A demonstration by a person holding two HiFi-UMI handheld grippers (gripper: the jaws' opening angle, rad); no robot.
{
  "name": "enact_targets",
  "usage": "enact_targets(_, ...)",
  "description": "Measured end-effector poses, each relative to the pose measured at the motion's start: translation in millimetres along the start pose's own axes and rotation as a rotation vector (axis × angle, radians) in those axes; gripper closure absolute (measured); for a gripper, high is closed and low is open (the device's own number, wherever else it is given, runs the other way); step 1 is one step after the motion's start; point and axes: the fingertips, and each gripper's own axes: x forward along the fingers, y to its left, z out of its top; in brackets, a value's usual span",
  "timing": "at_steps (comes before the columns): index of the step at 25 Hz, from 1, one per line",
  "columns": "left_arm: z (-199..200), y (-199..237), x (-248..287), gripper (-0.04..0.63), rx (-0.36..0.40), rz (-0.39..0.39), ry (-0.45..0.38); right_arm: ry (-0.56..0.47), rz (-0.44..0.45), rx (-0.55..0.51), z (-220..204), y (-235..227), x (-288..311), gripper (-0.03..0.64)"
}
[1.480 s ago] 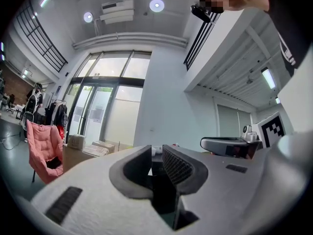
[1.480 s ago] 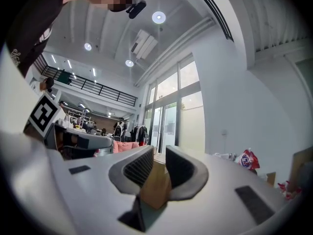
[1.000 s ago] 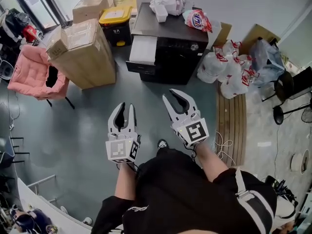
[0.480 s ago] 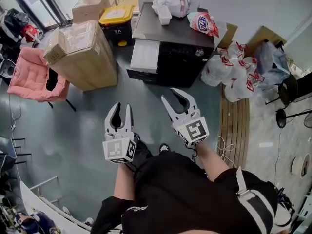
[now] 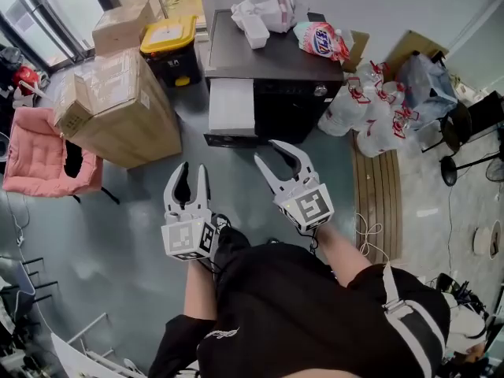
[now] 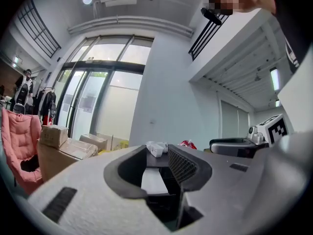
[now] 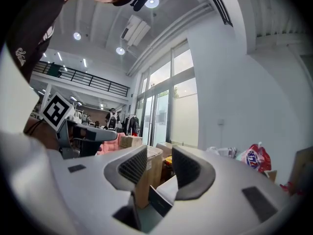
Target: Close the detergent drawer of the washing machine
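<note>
The black washing machine [image 5: 272,85] stands ahead of me against the wall. Its white detergent drawer [image 5: 231,105] sticks out at the front left, pulled open. My left gripper [image 5: 189,173] is held level a short way before the drawer, apart from it; its jaws are opening with nothing between them. My right gripper [image 5: 274,154] hovers in front of the machine's dark face, jaws also opening and empty. In the left gripper view the drawer [image 6: 153,181] shows beyond the left gripper [image 6: 157,155]. In the right gripper view the drawer [image 7: 168,189] lies past the right gripper [image 7: 160,164].
A large cardboard box [image 5: 118,105] stands left of the machine, a yellow-lidded black bin [image 5: 168,42] behind it, a pink chair [image 5: 39,156] farther left. White plastic bags [image 5: 370,109] crowd the right side beside a wooden slat board [image 5: 376,187]. A detergent bag [image 5: 319,39] and cloths [image 5: 260,12] lie on top.
The machine and drawer have come nearer in the head view as both grippers moved toward them. Both pairs of jaws stand wider than before.
</note>
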Motion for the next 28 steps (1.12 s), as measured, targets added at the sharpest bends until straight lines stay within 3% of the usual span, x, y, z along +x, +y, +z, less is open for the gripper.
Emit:
enact_targets(13, -4.4, 83.2, 75.4, 0.449, -0.046, -0.174, 0.062, 0.113, -0.147, 0.004, -14.2, 0.3, 87.8, 0.449)
enact_targets(20, -37.1, 88.4, 96.0, 0.449, -0.038, -0.308, 0.158, 0.198, -0.241, 0.039, -39.7, -0.5, 94.5, 0.445)
enact_targets(28, -101.3, 76.9, 106.1, 0.437, -0.049, -0.343, 0.298, 0.312, -0.244, 0.094, -93.0, -12.7, 76.3, 0.439)
